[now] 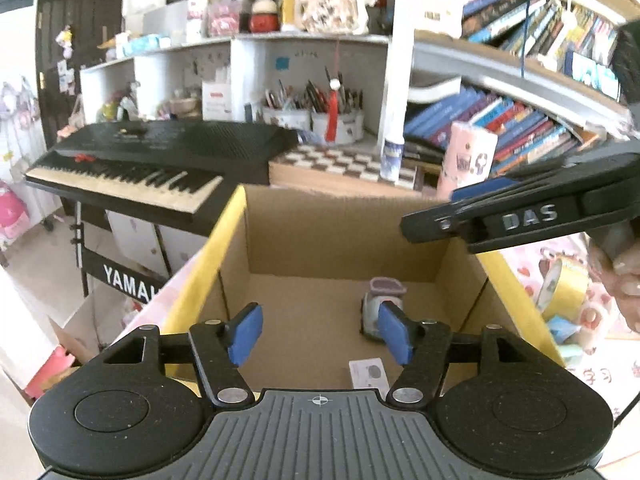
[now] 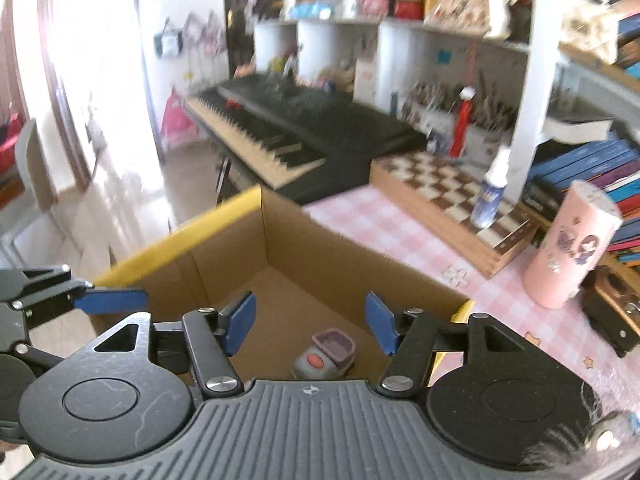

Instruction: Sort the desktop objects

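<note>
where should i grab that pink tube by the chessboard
Take the pink tube around its middle, coming in level from the open tablecloth side. It stands nearly upright, and its round wall gives two opposite faces. Books crowd it behind, so that side looks blocked.

— What's beyond the desk?
— A black keyboard (image 1: 160,160) on its stand, off the far left corner.
— And along the back edge?
— A chessboard (image 2: 452,200) with a small bottle (image 2: 490,196) standing on it, books (image 1: 500,124) behind, pens (image 1: 316,98) in cups.
</note>
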Demonstrator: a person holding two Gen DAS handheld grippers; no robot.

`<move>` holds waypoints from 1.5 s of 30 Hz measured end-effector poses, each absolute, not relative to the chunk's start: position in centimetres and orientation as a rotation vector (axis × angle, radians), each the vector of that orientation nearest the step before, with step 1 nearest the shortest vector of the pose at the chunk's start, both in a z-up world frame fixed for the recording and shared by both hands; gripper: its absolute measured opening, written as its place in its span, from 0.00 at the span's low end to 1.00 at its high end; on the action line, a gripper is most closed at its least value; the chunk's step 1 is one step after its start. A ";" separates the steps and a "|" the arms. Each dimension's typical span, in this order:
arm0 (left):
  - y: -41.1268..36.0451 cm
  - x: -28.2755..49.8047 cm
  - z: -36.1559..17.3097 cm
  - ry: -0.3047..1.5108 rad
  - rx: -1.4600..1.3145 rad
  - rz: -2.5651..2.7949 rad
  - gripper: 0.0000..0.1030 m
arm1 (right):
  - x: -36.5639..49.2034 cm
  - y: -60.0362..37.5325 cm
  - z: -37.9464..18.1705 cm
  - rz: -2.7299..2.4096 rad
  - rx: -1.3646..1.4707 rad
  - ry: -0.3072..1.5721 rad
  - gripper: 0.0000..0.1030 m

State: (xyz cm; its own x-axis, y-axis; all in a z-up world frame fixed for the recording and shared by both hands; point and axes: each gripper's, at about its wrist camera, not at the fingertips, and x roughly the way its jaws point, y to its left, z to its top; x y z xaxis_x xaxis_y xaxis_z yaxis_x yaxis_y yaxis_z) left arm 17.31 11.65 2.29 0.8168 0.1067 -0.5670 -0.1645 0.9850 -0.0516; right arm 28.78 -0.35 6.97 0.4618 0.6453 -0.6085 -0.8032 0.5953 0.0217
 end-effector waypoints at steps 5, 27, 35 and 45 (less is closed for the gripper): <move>12.0 15.6 3.2 0.547 -0.133 0.152 0.72 | 26.5 -2.4 8.1 0.826 -0.229 0.530 0.62; 12.0 6.9 2.8 0.539 -0.171 0.137 0.75 | 12.9 -10.3 5.1 0.440 -0.015 0.443 0.71; 11.4 3.8 1.9 0.573 -0.162 0.114 0.75 | 7.8 -10.5 3.1 0.414 -0.031 0.489 0.72; 10.6 1.0 1.1 0.596 -0.140 0.076 0.81 | 3.9 -10.3 1.9 0.407 -0.064 0.521 0.77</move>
State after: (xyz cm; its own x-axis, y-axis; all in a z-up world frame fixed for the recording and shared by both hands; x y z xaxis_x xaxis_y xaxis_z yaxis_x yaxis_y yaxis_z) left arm 0.97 10.61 1.08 0.8249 0.0307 -0.5644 -0.1114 0.9878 -0.1091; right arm 3.86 -10.30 1.85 0.7895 0.3618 -0.4958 -0.3941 0.9181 0.0424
